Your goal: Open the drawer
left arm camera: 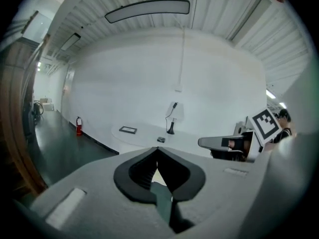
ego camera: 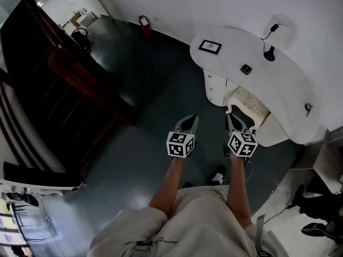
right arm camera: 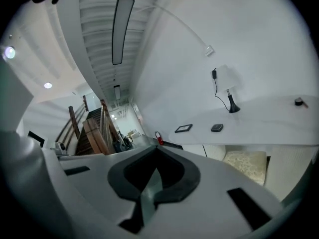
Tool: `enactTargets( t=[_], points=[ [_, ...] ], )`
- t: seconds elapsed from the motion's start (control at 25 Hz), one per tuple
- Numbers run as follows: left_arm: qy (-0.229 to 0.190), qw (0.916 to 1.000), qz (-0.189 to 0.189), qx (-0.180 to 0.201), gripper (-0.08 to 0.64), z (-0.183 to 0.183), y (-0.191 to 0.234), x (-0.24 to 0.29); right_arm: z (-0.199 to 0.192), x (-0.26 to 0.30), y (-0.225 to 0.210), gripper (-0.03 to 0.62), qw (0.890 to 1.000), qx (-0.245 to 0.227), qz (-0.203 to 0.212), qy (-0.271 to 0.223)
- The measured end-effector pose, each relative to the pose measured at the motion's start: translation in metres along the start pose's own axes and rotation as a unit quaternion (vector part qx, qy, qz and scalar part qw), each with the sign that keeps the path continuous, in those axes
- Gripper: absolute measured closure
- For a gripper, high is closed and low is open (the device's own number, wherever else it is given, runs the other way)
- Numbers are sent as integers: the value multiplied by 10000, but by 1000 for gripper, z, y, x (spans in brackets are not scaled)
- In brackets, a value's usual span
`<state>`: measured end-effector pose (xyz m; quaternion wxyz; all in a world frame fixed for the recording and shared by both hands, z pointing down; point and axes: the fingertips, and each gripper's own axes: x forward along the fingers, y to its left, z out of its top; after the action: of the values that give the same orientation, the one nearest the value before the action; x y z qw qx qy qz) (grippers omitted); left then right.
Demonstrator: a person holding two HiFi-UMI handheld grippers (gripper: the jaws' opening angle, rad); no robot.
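Note:
A white drawer unit (ego camera: 215, 88) stands under the left end of a curved white desk (ego camera: 233, 50), its drawers closed. I hold both grippers out in front of me above the dark floor, short of the desk and touching nothing. The left gripper (ego camera: 188, 120) is shut and empty; its jaws meet at the tip in the left gripper view (left arm camera: 158, 150). The right gripper (ego camera: 234, 120) points at the chair beside the drawers. Its jaws also meet with nothing between them (right arm camera: 156, 148). The right gripper shows in the left gripper view (left arm camera: 224, 143).
A chair with a patterned cushion (ego camera: 250, 105) sits in the desk's recess, right of the drawers. On the desk lie a picture frame (ego camera: 210, 47), a small black object (ego camera: 246, 69) and a lamp (ego camera: 269, 52). A wooden staircase (ego camera: 64, 84) rises at the left; a red extinguisher (ego camera: 144, 27) stands by the wall.

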<state>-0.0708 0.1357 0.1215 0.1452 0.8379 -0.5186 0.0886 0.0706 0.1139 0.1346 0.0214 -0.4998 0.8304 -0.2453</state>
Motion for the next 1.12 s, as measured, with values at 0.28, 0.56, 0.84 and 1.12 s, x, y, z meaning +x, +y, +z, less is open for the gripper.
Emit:
enactTargets(
  t=[0.28,0.56,0.84,1.12],
  points=[
    [-90,9983,462,-351,550,-7,10,42,7,30,-34,577,9984,-396,289,279],
    [256,9971,637,-317,551,-29,28,60,-14,63,-37,577,9953,-455,572,633],
    [624,9928,778,-667,551,-56,82,94,-67,110,-64,577,9928,5,276,1163],
    [884,9906,723,-751,551,-53,152,151,-76,187,-83,577,9900,117,-125,1403]
  ],
)
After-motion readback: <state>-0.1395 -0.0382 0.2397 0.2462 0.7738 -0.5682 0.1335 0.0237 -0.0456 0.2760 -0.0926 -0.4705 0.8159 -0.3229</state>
